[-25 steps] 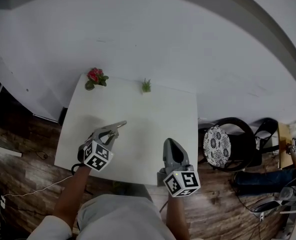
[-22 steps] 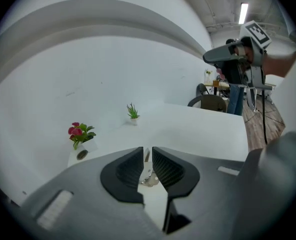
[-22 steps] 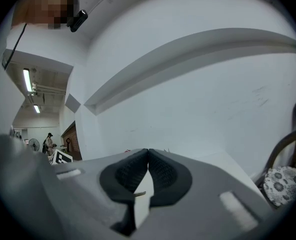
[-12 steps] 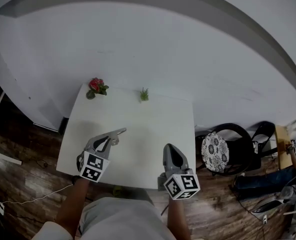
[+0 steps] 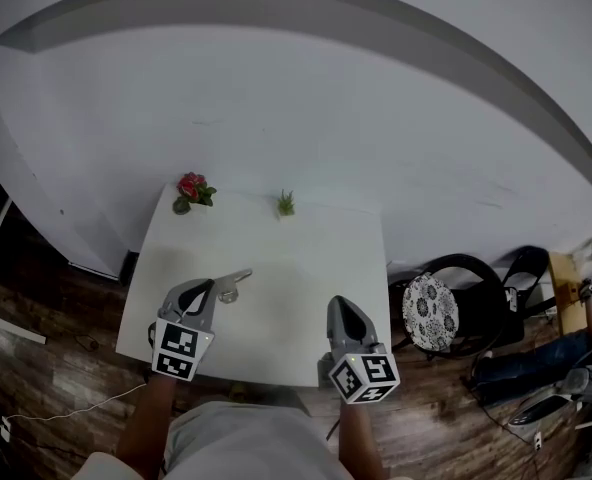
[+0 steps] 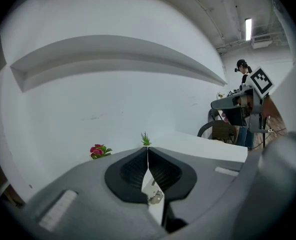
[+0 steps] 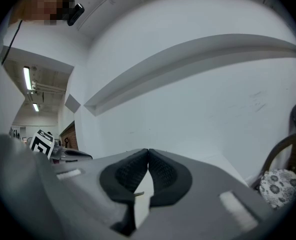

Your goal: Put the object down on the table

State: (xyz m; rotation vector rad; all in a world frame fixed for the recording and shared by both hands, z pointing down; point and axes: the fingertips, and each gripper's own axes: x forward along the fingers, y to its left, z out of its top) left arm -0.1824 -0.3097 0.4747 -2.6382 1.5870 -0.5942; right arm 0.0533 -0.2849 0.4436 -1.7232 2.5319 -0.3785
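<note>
Just below the tip of the left gripper (image 5: 244,274), a small metal object (image 5: 228,294) lay on the white table (image 5: 306,258), free of the jaws. We saw that this gripper's 2 jaws had just been closing. They met tip to tip with nothing between them. Through the gap behind the pads, the left gripper view showed the object resting on the tabletop underneath.

Well apart to that gripper's right, we held the right gripper (image 5: 337,302) over the near edge of the table, pointing across it. Its 2 jaws were pressed together and empty.

Ahead of the left gripper, 2 plants stood along the table's far edge by the pale wall (image 5: 306,118). A small green plant (image 5: 286,204) lined up almost straight beyond the closed tips, and a red flower (image 5: 191,188) stood off to their left. Beyond the right gripper's right side, off the table, a dark chair with a patterned cushion (image 5: 424,313) stood on the wooden floor (image 5: 66,348).
</note>
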